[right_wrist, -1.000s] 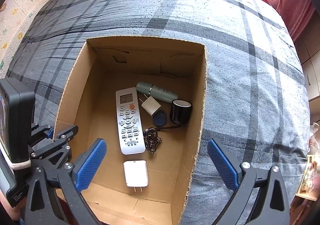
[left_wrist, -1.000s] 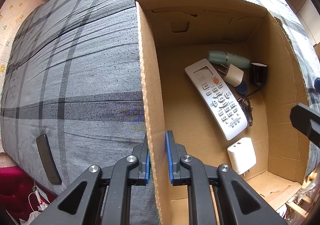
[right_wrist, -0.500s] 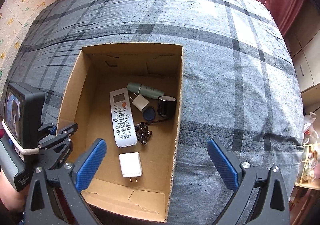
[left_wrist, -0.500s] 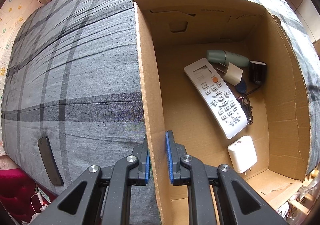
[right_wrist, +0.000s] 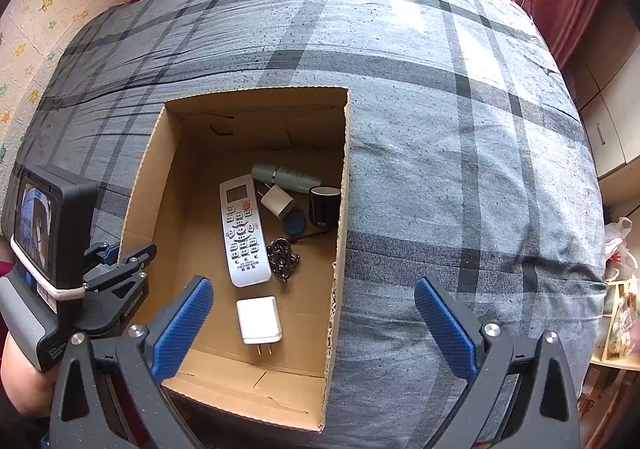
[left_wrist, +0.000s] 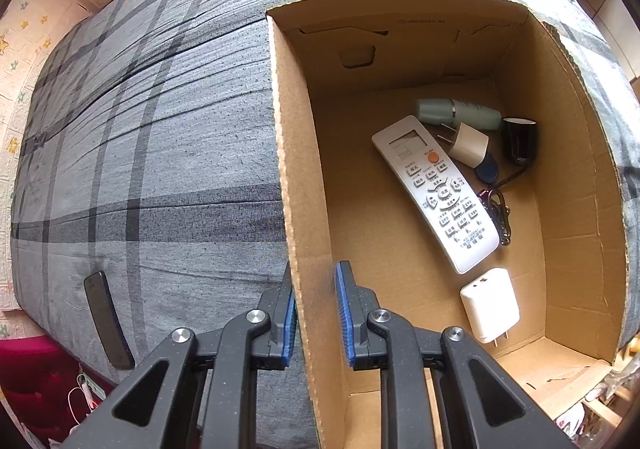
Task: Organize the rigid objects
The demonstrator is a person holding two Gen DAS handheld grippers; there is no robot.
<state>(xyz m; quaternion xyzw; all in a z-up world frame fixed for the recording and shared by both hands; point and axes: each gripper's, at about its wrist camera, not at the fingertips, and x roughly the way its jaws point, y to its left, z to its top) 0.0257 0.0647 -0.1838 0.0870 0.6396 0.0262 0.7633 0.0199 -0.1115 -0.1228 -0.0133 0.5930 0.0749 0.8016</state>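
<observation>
An open cardboard box [left_wrist: 304, 209] sits on a grey plaid bed. Inside lie a white remote [left_wrist: 436, 193], a white charger [left_wrist: 490, 303], a small plug adapter [left_wrist: 468, 145], a mint bottle [left_wrist: 456, 113], a black cup [left_wrist: 520, 139], a blue tag [left_wrist: 488, 171] and a key bunch [left_wrist: 498, 213]. My left gripper [left_wrist: 316, 309] straddles the box's left wall; its jaws are opening, with the wall between the pads. My right gripper [right_wrist: 312, 293] hangs wide open above the box's near right corner [right_wrist: 340, 209], holding nothing. The right wrist view also shows the left gripper [right_wrist: 120, 261] at that wall.
A dark flat phone-like slab [left_wrist: 106, 319] lies near the bed's left front edge. The plaid bedcover [right_wrist: 440, 129] spreads wide to the right of the box and behind it. Cupboards [right_wrist: 612, 121] and a red curtain stand at the far right.
The left jaws have parted slightly around the box wall. In the right wrist view the box has shrunk and slid left as that gripper rose and drew back.
</observation>
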